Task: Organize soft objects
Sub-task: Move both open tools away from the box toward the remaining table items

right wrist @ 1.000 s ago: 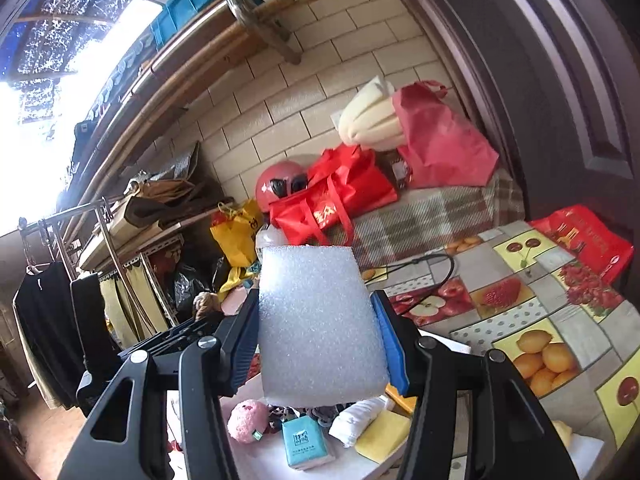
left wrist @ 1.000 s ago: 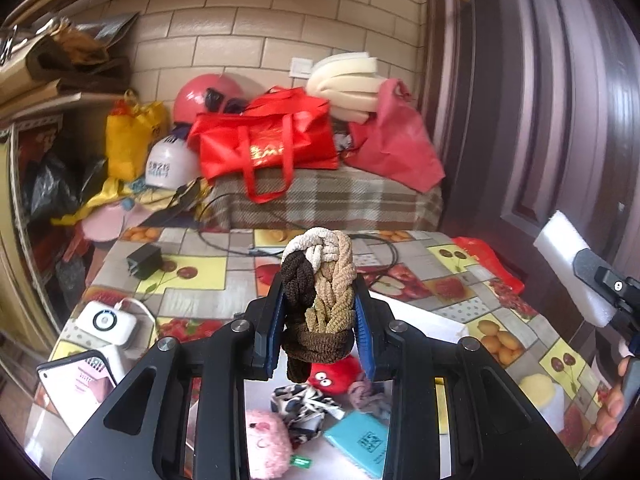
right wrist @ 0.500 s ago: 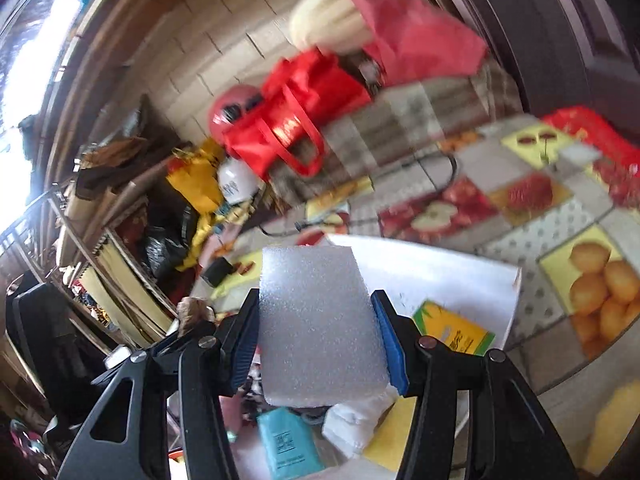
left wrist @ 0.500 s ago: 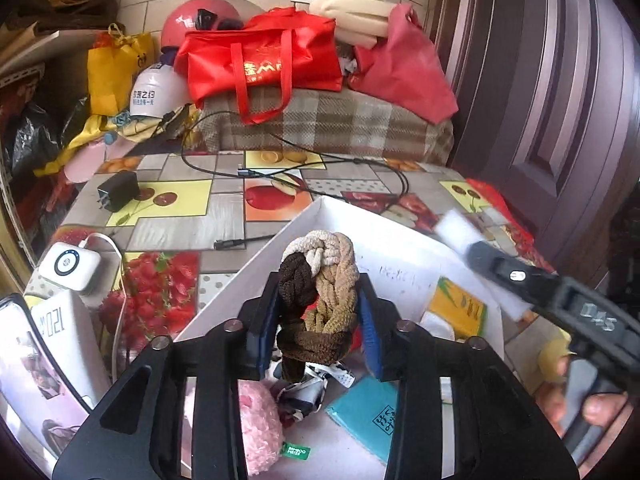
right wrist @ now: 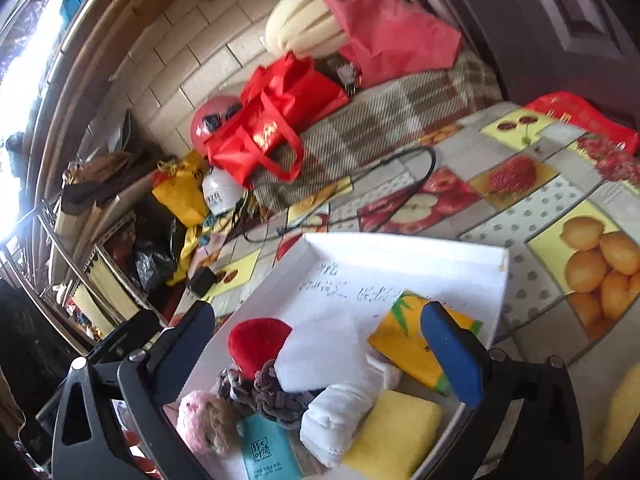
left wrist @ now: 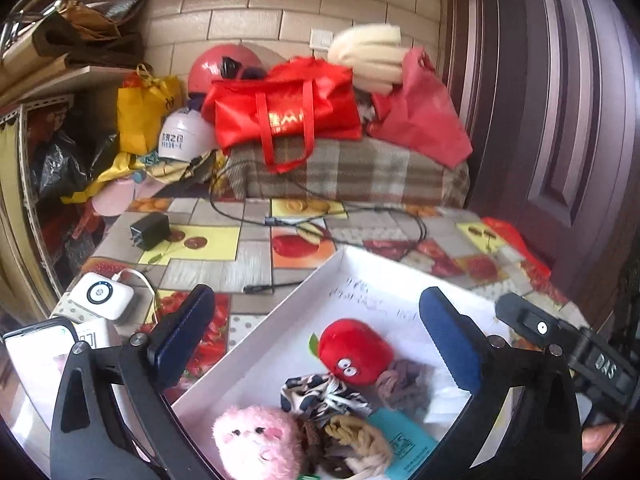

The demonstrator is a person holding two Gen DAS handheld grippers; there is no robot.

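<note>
Both grippers hang over the white box point(left wrist: 256, 344), jaws opening & wide apart, nothing between them: the left gripper point(left wrist: 320, 332) is above the braided hair tie point(left wrist: 352, 440), which lies loose in the box next to the pink plush point(left wrist: 256, 440) & just below the red apple plush point(left wrist: 354, 350), prob. dropped there so soft stuff sits together. The right gripper point(right wrist: 320, 340) is over the white foam block point(right wrist: 324, 354), which rests tilted on the pile, leaning on a white cloth point(right wrist: 340, 412), w/ a yellow sponge point(right wrist: 394, 428) beside it. Box floor has handwriting, too faint to read. The teal packet point(right wrist: 268, 452) has printed characters, not legible. The white helmet point(left wrist: 182, 134) in back carries text, unreadable; the right gripper's body in the left view shows "DAS".
</note>
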